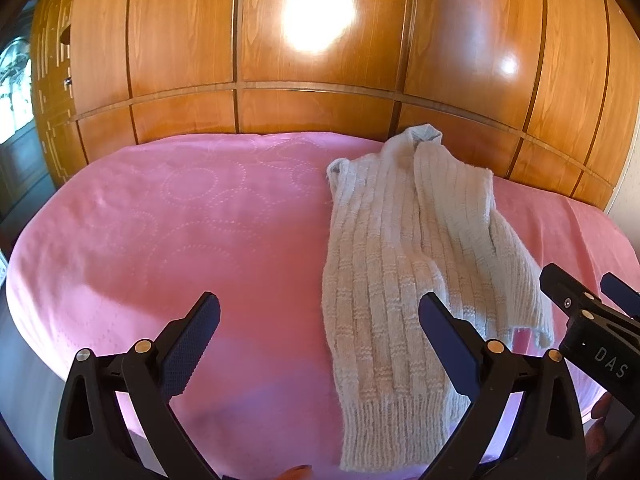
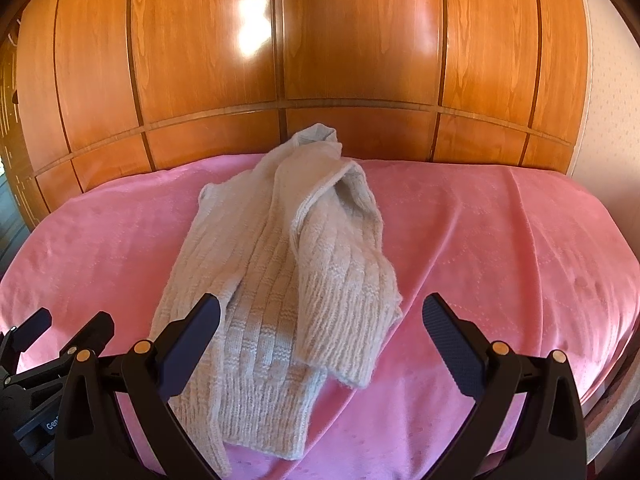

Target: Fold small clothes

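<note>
A small cream ribbed knit sweater (image 1: 404,264) lies lengthwise on the pink bedspread (image 1: 180,232), with one side folded over its middle. It also shows in the right wrist view (image 2: 280,280), hem toward me. My left gripper (image 1: 320,320) is open and empty above the spread, its right finger over the sweater's lower part. My right gripper (image 2: 320,320) is open and empty above the sweater's hem and folded flap. The right gripper (image 1: 588,300) shows at the right edge of the left view; the left gripper (image 2: 60,328) shows at the left edge of the right view.
A glossy wooden wardrobe (image 1: 312,52) stands close behind the bed, also in the right wrist view (image 2: 320,60). The bed's front edge runs just below the grippers. A pale wall (image 2: 612,80) is at the right.
</note>
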The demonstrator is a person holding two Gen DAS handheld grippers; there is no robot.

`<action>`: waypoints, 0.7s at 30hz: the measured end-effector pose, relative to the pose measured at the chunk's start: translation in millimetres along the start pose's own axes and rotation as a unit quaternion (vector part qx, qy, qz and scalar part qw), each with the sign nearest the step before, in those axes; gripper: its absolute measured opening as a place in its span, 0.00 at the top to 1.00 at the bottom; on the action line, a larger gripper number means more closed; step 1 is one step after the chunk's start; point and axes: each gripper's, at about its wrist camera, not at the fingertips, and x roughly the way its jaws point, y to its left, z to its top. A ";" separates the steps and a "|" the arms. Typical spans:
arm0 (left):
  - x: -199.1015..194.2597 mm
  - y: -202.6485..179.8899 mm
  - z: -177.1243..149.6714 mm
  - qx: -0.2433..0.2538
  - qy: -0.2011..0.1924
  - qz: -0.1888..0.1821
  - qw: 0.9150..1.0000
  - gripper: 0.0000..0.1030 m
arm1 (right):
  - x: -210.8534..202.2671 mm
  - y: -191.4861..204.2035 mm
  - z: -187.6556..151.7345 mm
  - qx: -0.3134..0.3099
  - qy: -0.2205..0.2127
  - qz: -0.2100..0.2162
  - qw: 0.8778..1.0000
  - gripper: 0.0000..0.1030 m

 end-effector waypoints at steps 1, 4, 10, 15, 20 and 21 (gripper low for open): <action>-0.5 0.0 -0.2 0.001 0.000 0.000 1.000 0.04 | 0.1 -0.7 0.5 0.001 0.001 0.001 1.000 0.02; -0.7 -0.2 0.2 0.001 0.000 0.000 1.000 0.04 | 0.7 -0.7 0.8 0.001 0.001 0.002 1.000 0.02; -0.9 -1.2 0.7 0.002 -0.003 0.001 1.000 0.04 | -1.3 -2.1 0.9 0.003 -0.002 0.008 1.000 0.02; -1.2 -1.3 0.3 0.001 -0.003 0.001 1.000 0.04 | -2.7 -2.6 0.9 0.004 -0.003 0.012 1.000 0.02; -1.1 -1.1 0.7 0.001 -0.001 0.000 1.000 0.04 | -3.0 -3.6 1.3 0.006 -0.002 0.014 1.000 0.02; -0.9 -1.1 0.7 0.001 0.000 0.000 1.000 0.04 | -3.0 -3.8 1.1 0.006 -0.002 0.015 1.000 0.02</action>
